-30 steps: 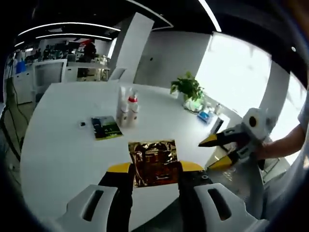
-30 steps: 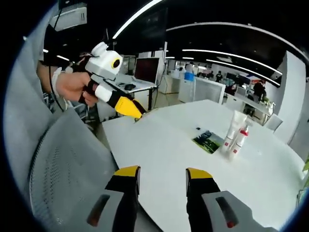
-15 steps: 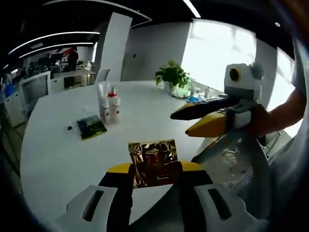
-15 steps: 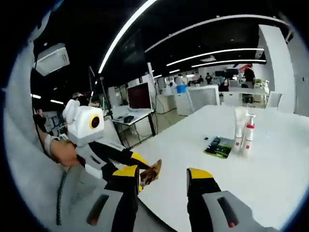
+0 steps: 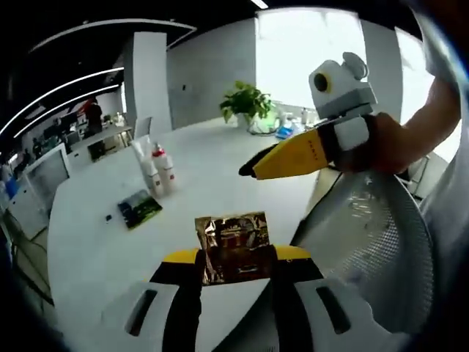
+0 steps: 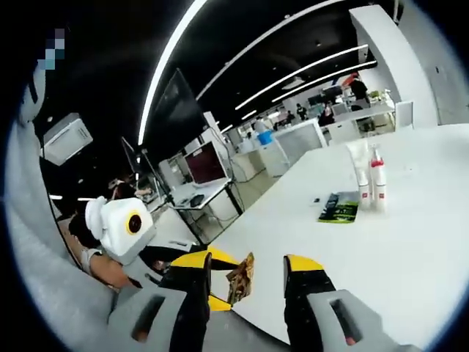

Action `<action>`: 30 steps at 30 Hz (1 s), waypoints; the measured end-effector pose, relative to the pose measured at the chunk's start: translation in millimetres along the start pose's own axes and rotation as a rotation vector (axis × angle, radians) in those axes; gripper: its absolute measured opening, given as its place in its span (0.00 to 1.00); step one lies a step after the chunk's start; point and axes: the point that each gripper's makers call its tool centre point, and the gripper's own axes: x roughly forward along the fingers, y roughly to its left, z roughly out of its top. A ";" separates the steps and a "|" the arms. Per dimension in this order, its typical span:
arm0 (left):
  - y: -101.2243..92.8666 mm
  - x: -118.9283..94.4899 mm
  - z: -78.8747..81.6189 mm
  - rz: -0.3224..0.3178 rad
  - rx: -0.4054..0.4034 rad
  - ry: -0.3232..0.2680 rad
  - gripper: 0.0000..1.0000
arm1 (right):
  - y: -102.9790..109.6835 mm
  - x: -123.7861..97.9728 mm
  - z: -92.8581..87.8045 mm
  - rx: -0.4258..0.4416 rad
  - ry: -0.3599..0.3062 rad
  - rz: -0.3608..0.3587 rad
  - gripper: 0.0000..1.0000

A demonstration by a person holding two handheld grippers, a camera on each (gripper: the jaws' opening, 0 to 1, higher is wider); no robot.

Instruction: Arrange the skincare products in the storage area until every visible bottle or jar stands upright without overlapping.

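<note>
While clamped, gold sachet [image 5: 234, 248] between left claw [image 5: 236, 254] tips.

A large white round table [image 5: 205, 183] spreads ahead of the left jaws. On it, ahead and left of those jaws, stand a white tube [image 5: 143, 161] and a red-capped bottle [image 5: 163, 167] just beside each other, both upright. A green booklet [image 5: 139, 208] lies flat nearer the jaws, with a small dark item [image 5: 109, 217] to its left. At the far edge stands a potted plant [image 5: 248, 106].

In the right gripper view the table [image 6: 410, 242] runs ahead and right of the jaws, with tube [image 6: 359, 176], bottle [image 6: 378, 177] and booklet [image 6: 338, 208] well ahead.
</note>
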 end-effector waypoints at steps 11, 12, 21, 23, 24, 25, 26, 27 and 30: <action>-6.4 -1.2 4.8 0.006 0.092 -0.016 0.34 | 4.3 -0.5 -10.2 0.016 0.044 0.029 0.27; -8.2 -1.3 6.1 0.002 0.106 -0.021 0.34 | 4.1 0.4 -12.3 0.022 0.054 0.028 0.27; -27.2 -5.1 19.0 -0.044 0.246 -0.078 0.34 | 3.2 8.4 -35.7 0.106 0.166 0.055 0.24; -31.5 -6.5 22.9 -0.058 0.267 -0.098 0.34 | 8.1 10.5 -38.4 0.115 0.184 0.077 0.17; -33.6 -7.1 24.3 -0.064 0.277 -0.106 0.34 | 11.2 10.3 -39.4 0.102 0.190 0.094 0.11; -36.3 -7.3 25.1 -0.075 0.287 -0.112 0.34 | 17.5 9.1 -42.7 0.105 0.214 0.128 0.03; -37.8 -7.5 25.9 -0.080 0.286 -0.116 0.34 | 19.5 8.6 -43.3 0.105 0.219 0.135 0.00; -36.6 -7.2 24.9 -0.075 0.284 -0.109 0.34 | 18.5 9.3 -42.5 0.105 0.210 0.125 0.00; -35.8 -7.1 25.8 -0.080 0.269 -0.114 0.34 | 17.0 8.4 -42.2 0.103 0.211 0.127 0.00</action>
